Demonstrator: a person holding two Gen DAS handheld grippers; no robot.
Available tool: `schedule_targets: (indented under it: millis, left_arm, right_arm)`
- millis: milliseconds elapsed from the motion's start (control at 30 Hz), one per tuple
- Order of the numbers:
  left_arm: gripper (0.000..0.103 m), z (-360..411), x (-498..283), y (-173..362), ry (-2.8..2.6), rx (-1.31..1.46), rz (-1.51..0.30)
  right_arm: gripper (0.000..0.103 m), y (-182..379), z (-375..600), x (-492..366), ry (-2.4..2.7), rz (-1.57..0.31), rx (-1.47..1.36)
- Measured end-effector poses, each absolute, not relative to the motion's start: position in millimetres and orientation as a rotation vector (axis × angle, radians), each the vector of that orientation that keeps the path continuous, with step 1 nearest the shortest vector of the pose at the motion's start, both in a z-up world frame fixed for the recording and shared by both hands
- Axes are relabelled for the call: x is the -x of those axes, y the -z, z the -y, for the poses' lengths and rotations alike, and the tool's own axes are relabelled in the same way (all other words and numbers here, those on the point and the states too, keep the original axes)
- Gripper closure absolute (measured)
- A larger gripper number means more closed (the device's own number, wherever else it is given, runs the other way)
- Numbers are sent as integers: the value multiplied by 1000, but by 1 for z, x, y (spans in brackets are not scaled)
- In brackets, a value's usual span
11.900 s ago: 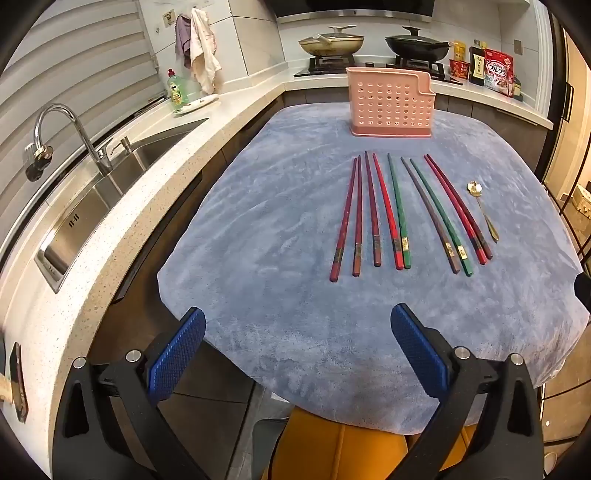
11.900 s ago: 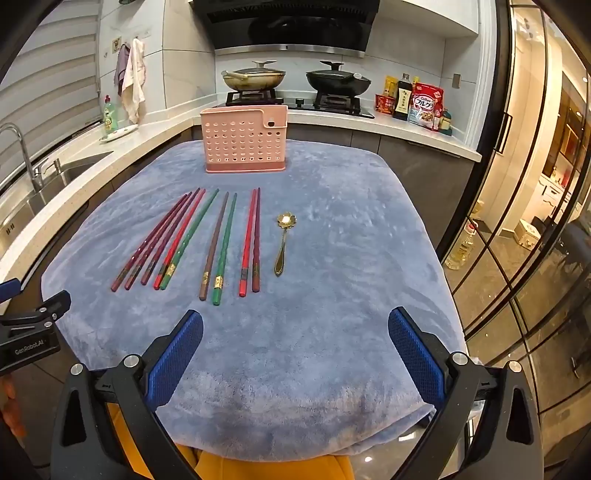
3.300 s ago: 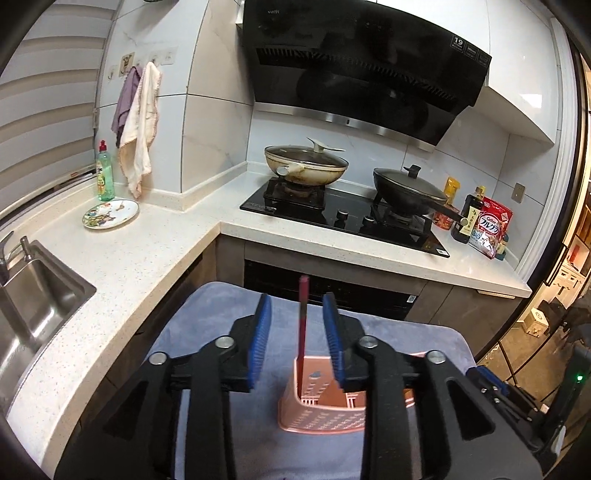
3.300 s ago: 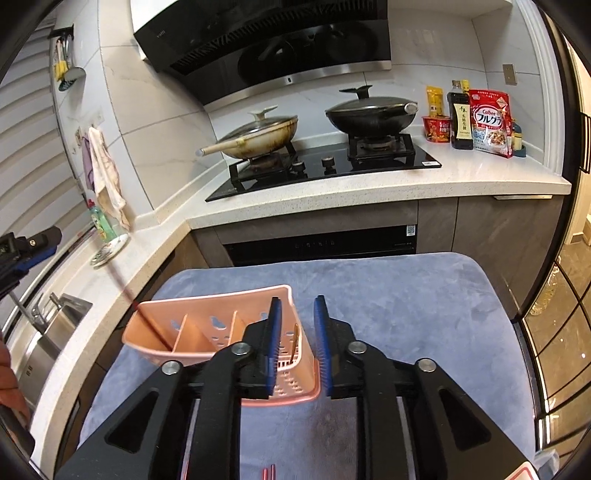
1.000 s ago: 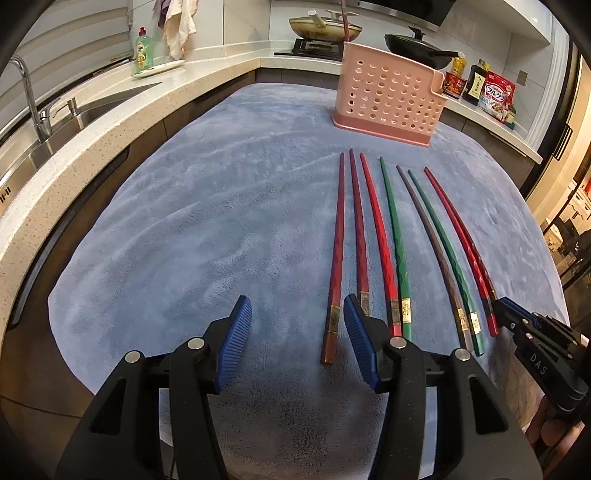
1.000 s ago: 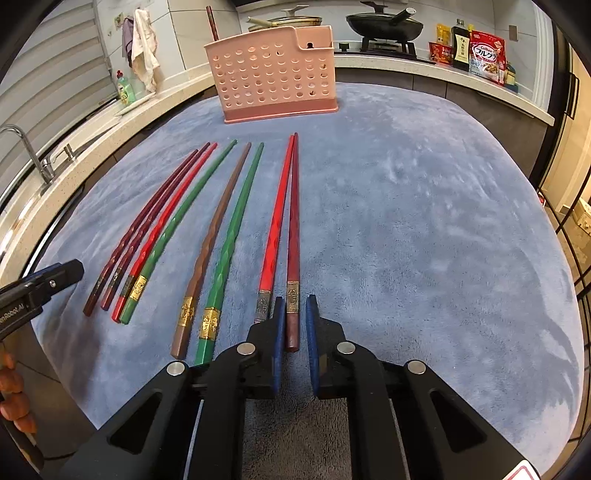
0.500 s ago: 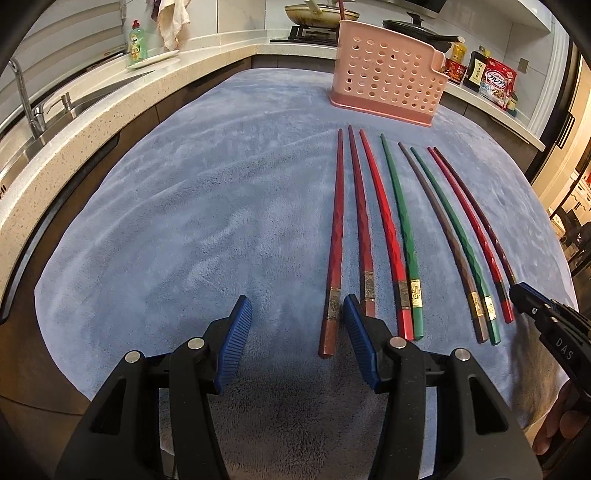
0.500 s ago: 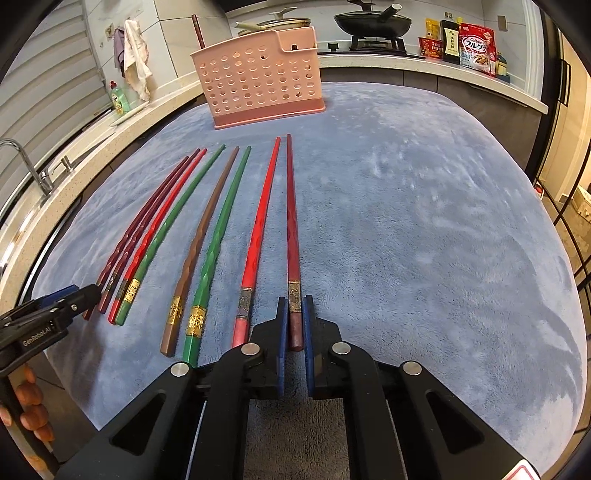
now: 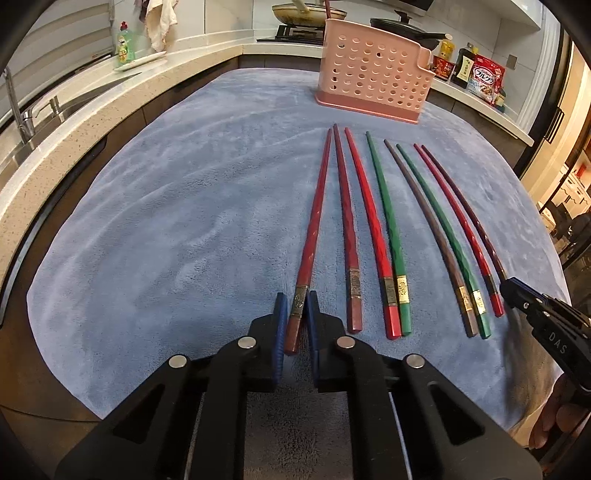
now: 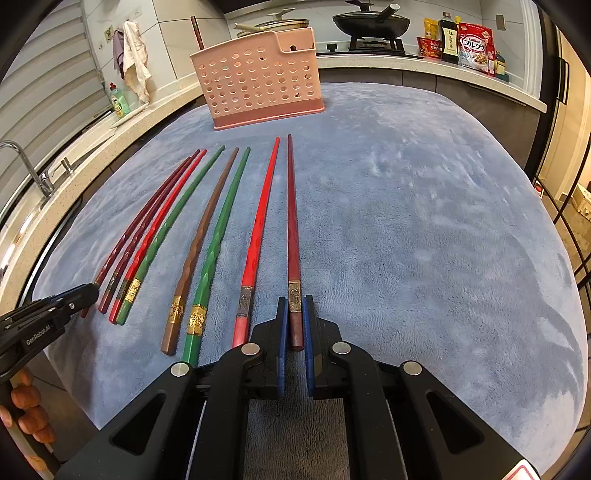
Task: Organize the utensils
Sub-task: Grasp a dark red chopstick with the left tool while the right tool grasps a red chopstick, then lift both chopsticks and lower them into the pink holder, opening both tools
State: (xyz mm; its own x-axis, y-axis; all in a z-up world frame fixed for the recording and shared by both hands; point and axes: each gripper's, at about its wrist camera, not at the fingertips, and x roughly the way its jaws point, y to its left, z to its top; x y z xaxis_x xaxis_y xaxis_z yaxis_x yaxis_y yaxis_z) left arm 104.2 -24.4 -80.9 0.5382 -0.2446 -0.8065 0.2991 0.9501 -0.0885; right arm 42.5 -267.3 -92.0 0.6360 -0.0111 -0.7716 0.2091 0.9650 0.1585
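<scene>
Several red, green and brown chopsticks lie side by side on a blue-grey cloth (image 9: 184, 221). My left gripper (image 9: 296, 306) is at the near end of the leftmost dark red chopstick (image 9: 314, 221); its jaws are closing and the pads press on that stick. My right gripper (image 10: 295, 306) is shut on the near end of the rightmost dark red chopstick (image 10: 291, 221), which still lies on the cloth. A pink perforated holder (image 9: 373, 88) stands at the far end of the cloth (image 10: 406, 221), with one dark chopstick (image 10: 197, 33) upright in it.
A stone counter with a sink and tap (image 9: 22, 110) runs along the left, with a green soap bottle (image 9: 125, 46) on it. A stove with pans (image 10: 369, 22) and food packets (image 10: 472, 48) stand behind the holder. The cloth's near edge lies just below both grippers.
The left gripper's jaws have gone from wide apart to pressed on the leftmost chopstick's end. The right gripper has stayed shut on its chopstick, and neither hand has shifted much.
</scene>
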Motion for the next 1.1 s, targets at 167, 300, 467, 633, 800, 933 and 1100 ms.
schedule_targets:
  millis: [167, 300, 467, 633, 800, 933, 1100]
  left_arm:
    - [94, 20, -104, 71, 337, -27, -947]
    - [94, 20, -103, 56, 348, -14, -923]
    - [94, 18, -104, 29, 358, 9, -876]
    - [95, 16, -113, 2, 366, 31, -838]
    - [96, 17, -131, -30, 371, 45, -793]
    - [96, 23, -146, -52, 370, 31, -751]
    - [96, 35, -169, -79, 373, 12, -699]
  right_arm:
    - [96, 85, 272, -36, 137, -861, -249]
    - [96, 71, 277, -30, 142, -829, -255]
    - [96, 43, 283, -27, 143, -764, -264]
    - [96, 5, 293, -31, 138, -683, -268]
    - [96, -27, 304, -44, 132, -615, -274]
    - [96, -52, 314, -60, 114, -566, -288]
    - [96, -76, 319, -79, 114, -522, -264]
